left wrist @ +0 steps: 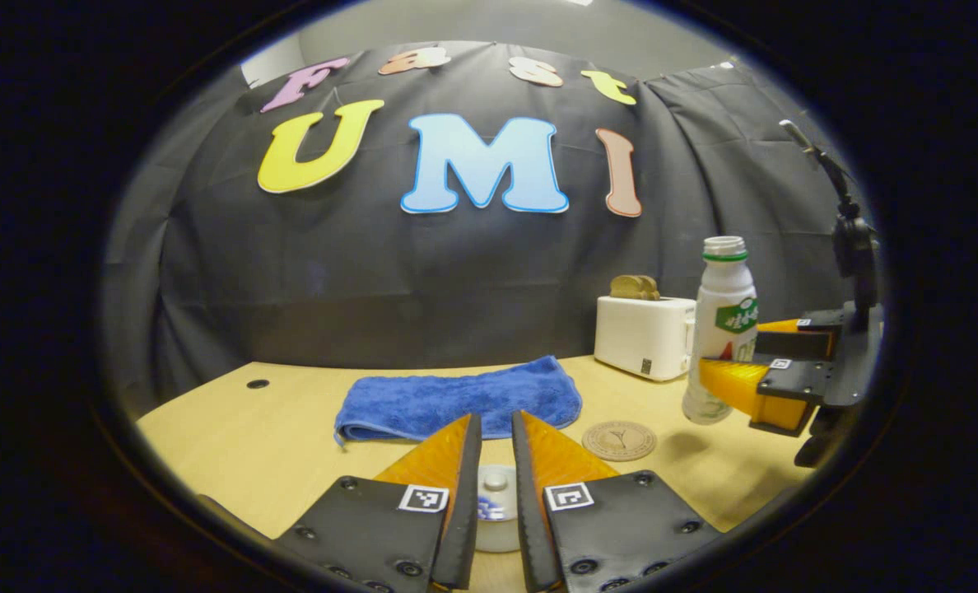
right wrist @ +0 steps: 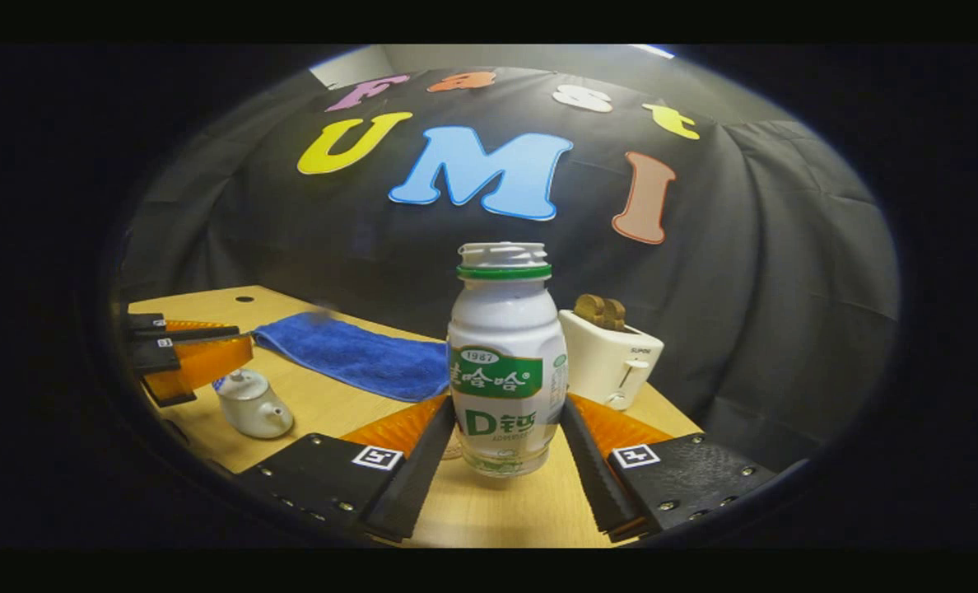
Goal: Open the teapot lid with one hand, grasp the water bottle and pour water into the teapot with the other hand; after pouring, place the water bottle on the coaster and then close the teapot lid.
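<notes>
The water bottle [right wrist: 505,362] is white with a green ring under its mouth, and it has no cap. It stands upright, lifted a little above the table [right wrist: 489,506]. Through the clear band at its bottom I cannot tell how much water is inside. The right gripper [right wrist: 507,428] holds the water bottle between its two fingers, one pressing on each side of the lower body. In the left gripper view the same water bottle [left wrist: 721,329] hangs to the right of the round coaster [left wrist: 619,440], near it but not over it, and the right gripper [left wrist: 732,375] reaches it from the right side.

The teapot [right wrist: 250,403] is small and white, and it sits on the table to the left of the water bottle, with its lid [right wrist: 242,383] on. The left gripper [left wrist: 495,461] points down at the lid [left wrist: 495,479] with its fingers only slightly apart, one on each side of the knob; I cannot tell if they touch it.

Behind the water bottle a white toaster [right wrist: 608,362] carries slices of bread [right wrist: 600,311] in its slots. A folded blue towel [right wrist: 357,354] lies on the table between the teapot and the toaster.
</notes>
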